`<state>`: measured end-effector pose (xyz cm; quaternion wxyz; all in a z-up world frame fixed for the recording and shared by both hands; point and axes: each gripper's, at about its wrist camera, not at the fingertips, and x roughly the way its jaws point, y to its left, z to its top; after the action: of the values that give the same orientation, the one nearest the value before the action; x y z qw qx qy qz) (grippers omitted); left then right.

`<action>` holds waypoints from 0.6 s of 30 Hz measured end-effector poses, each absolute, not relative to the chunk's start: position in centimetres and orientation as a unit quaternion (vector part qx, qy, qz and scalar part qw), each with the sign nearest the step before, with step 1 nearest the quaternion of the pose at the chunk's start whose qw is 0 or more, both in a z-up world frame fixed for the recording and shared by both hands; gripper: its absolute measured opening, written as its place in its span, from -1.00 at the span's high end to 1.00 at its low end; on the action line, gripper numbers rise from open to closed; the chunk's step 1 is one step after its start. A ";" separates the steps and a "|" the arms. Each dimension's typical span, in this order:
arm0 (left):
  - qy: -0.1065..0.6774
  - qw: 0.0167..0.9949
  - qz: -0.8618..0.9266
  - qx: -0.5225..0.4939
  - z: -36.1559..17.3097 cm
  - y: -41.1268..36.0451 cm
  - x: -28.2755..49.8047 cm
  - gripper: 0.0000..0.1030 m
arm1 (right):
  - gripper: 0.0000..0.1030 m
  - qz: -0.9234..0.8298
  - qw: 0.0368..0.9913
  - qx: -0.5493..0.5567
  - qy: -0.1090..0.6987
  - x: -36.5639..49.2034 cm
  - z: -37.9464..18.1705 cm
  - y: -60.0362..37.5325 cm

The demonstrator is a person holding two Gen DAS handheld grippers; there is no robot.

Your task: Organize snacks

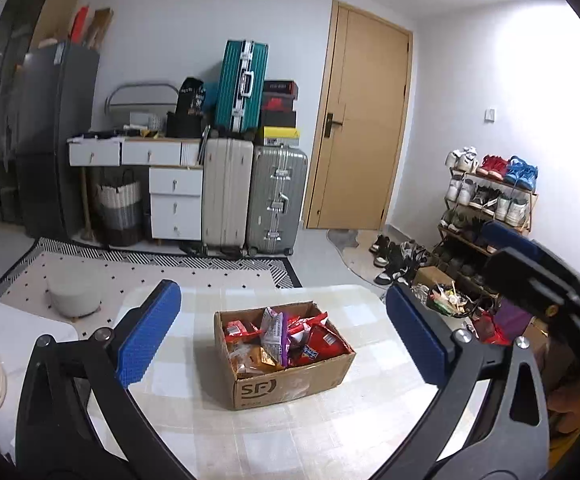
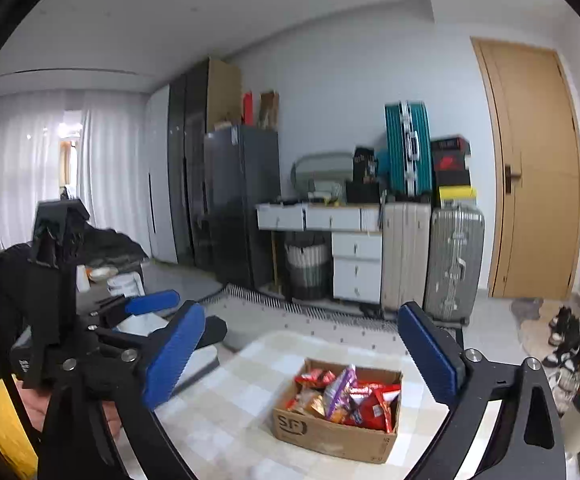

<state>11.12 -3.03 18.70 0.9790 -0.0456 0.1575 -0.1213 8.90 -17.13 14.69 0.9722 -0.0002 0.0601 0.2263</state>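
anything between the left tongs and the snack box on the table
Nothing visible. The left tongs stand open and empty, above the checked tablecloth; the cardboard box of snack packets sits in plain view between the fingers.

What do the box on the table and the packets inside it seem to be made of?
The box: brown corrugated cardboard, it seems, matte, with raw flap edges and a printed logo on its side. The packets: probably thin plastic or foil film, glossy, since they crinkle and catch the light. The table carries a checked cover, apparently cloth or vinyl; the pictures cannot settle which.
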 end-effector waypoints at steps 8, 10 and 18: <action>0.108 0.989 -0.086 -0.047 20.3 -0.6 1.2 -0.99 | -0.99 0.213 0.977 -0.009 0.025 1.1 16.2 -16.6; 0.103 0.991 -0.071 -0.040 20.0 -0.2 -0.9 -0.99 | -0.99 0.203 0.979 -0.008 0.025 -0.4 15.6 -16.8; 0.111 0.992 -0.040 -0.049 16.4 2.4 -6.9 -0.99 | -0.99 0.174 0.985 0.012 0.010 -4.8 11.3 -18.7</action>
<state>-6.86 2.39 16.38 0.9918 -0.0494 0.1112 -0.0401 -4.82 -18.67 11.29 0.9846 0.0122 0.0097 0.1741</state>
